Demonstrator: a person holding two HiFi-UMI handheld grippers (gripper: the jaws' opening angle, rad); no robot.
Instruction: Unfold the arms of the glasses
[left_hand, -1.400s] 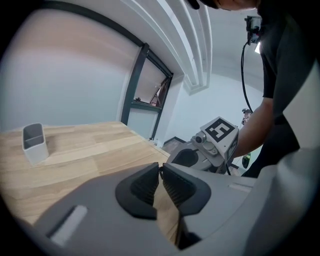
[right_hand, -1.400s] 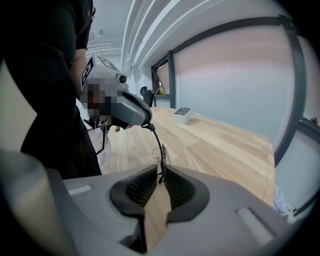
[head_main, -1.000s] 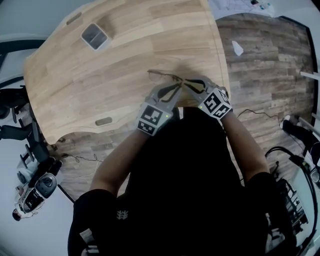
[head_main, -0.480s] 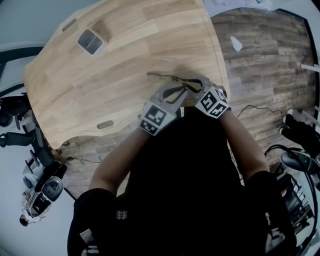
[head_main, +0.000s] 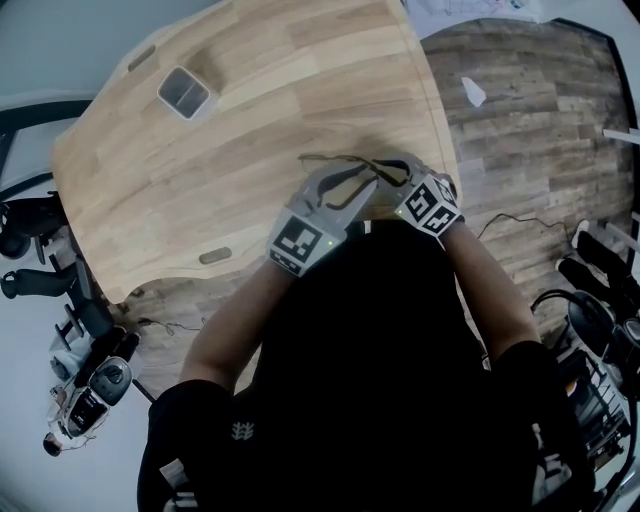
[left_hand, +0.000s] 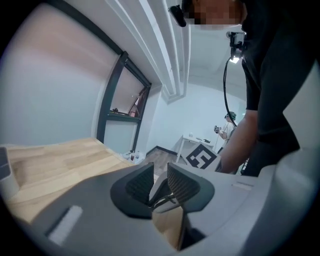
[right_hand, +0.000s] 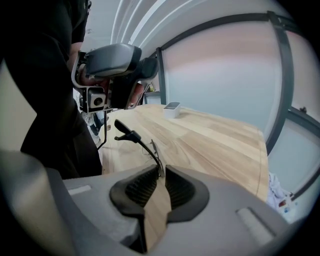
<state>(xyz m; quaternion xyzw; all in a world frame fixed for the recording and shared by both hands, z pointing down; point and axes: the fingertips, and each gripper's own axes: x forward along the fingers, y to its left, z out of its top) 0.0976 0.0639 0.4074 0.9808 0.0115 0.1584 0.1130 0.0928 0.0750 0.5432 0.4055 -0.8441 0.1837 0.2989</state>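
**While both grippers pinch, the glasses sit at the table's near edge**

As I look down, the glasses (head_main: 335, 158) are just above the table (head_main: 200, 170), close to its near edge, and both my tools meet on them.

Right gripper (right_hand: 159, 179) first. Its jaws are pressed almost together on the thin frame, and the wire runs straight up out of the pads. From there one dark arm sweeps out over the table toward its near edge. The arm's hooked tip hangs free in the air, touching nothing.

Over to my left gripper (left_hand: 160, 184). Its jaws are drawn in to a narrow slit, and a thin dark piece of the glasses is caught low between the pads. Which piece of the frame that is, I cannot tell from here.

From above, the two sets of tips come in side by side at one end of the glasses. The other end of the frame reaches out over the table toward its left side.

A small grey tray (head_main: 184, 92) sits at the table's far left, well apart from all of this.
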